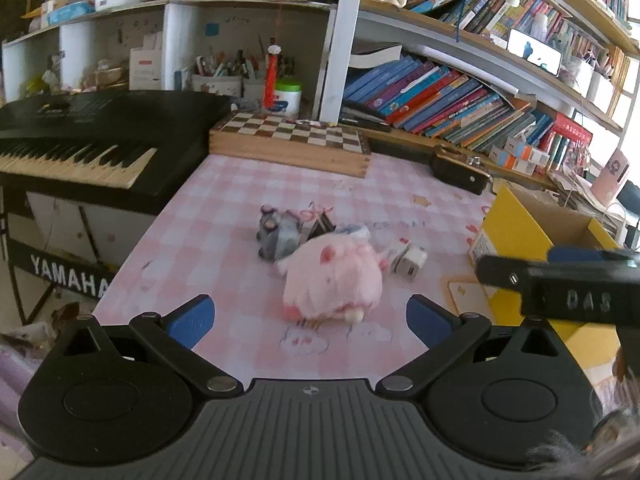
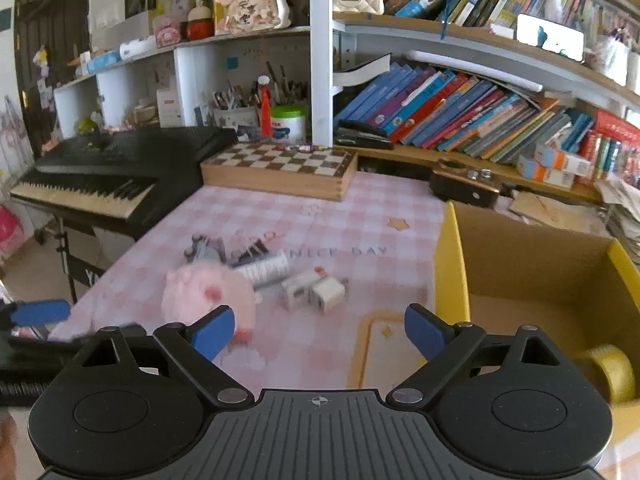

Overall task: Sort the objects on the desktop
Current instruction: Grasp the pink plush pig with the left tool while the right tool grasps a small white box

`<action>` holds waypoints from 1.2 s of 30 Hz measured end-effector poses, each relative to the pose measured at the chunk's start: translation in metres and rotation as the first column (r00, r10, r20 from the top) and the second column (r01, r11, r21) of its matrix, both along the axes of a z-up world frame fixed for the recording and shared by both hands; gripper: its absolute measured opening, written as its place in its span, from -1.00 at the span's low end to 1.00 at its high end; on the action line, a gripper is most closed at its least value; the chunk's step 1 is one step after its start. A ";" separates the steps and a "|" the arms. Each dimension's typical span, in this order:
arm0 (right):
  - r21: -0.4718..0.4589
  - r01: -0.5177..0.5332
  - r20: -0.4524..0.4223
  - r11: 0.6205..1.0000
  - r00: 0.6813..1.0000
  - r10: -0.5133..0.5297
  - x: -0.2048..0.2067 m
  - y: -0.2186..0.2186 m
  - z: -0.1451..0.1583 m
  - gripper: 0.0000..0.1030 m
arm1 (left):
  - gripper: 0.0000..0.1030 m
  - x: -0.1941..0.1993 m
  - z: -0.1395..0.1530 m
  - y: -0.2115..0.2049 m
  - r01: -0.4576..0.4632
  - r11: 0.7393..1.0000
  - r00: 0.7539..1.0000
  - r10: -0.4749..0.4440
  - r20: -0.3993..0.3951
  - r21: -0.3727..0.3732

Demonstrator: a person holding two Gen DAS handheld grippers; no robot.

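With both the left gripper (image 1: 310, 318) and the right gripper (image 2: 319, 326) spread wide and empty, an approach seems in hand toward the pink plush (image 1: 332, 280) on the checked mat beside the yellow box (image 2: 452, 264), so a closing descent is called for next.

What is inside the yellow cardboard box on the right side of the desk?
Inside the yellow cardboard box, a yellow tape-like roll shows near the front. The right tool's body covers the rest of the near floor.

Far side: white shelving (image 2: 320, 60) crammed with leaning books (image 2: 460, 112). Left: black Yamaha keyboard (image 1: 92, 140) on stand. Bright daylight from far right.
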State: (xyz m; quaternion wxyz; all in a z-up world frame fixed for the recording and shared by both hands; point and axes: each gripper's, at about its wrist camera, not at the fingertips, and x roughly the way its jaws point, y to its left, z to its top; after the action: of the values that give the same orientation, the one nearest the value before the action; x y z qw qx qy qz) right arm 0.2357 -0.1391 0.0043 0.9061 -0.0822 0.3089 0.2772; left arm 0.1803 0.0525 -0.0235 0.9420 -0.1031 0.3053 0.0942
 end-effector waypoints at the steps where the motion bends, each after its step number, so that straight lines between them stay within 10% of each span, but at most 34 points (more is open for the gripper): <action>1: 0.000 -0.017 -0.006 1.000 1.000 0.017 0.007 0.003 0.001 0.81 | 1.00 0.006 -0.002 -0.001 0.003 1.000 1.000 -0.003 -0.001 0.002; 21: -0.256 -0.441 -0.261 0.860 0.888 0.377 0.118 0.088 -0.044 0.67 | 0.93 0.101 -0.058 -0.015 -0.013 0.999 0.996 0.016 -0.088 0.030; 29: -0.317 -0.514 -0.375 0.797 0.840 0.393 0.140 0.109 -0.070 0.66 | 0.34 0.098 -0.066 -0.008 -0.027 1.000 0.996 0.027 -0.088 0.001; 36: -0.362 -0.563 -0.389 0.743 0.815 0.429 0.142 0.119 -0.081 0.47 | 0.31 0.072 -0.051 -0.003 -0.032 0.999 0.998 0.031 -0.048 -0.026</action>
State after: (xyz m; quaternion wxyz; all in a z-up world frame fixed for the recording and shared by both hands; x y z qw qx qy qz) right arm 0.3773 -0.0199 -0.0771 0.6984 -0.3346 0.4569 0.4377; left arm 0.2523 0.0492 -0.0741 0.9314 -0.1181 0.3270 0.1073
